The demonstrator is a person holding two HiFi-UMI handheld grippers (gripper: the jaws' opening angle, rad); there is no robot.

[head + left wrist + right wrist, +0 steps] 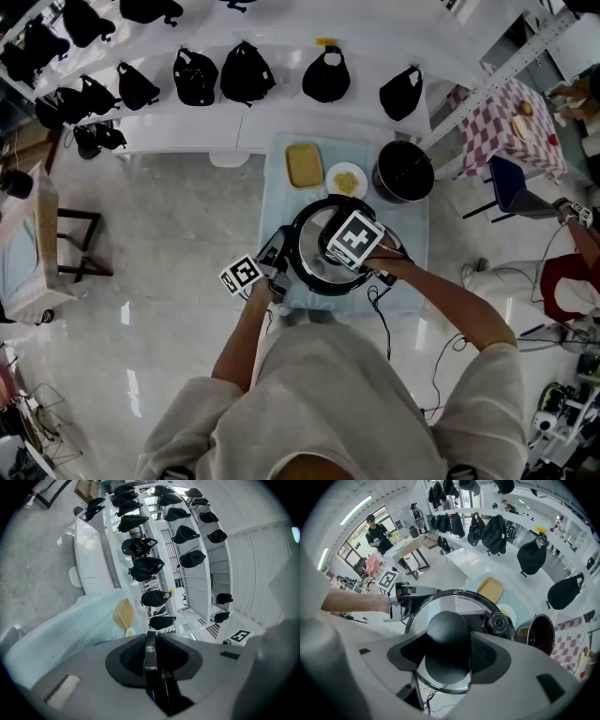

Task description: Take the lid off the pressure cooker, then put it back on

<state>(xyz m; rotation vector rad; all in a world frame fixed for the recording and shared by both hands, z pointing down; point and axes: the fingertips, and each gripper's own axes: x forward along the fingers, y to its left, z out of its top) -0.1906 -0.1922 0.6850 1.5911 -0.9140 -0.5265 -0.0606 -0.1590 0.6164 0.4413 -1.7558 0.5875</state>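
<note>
Jaws on our right gripper (449, 656) clasp the lid's (439, 603) knob (447, 629), our left gripper's (150, 657) narrow jaws pinch a thin black edge (150, 645) at the pressure cooker's (309, 279) side; the lid looks seated, whether lifted yet we cannot tell.

Behind the cooker (307, 272), the table (277, 178) is crowded with a yellow tray (304, 165), a small plate (347, 179) and a black pot (403, 172), maybe with thin gaps between them, while the floor (159, 225) on the left lies open.
</note>
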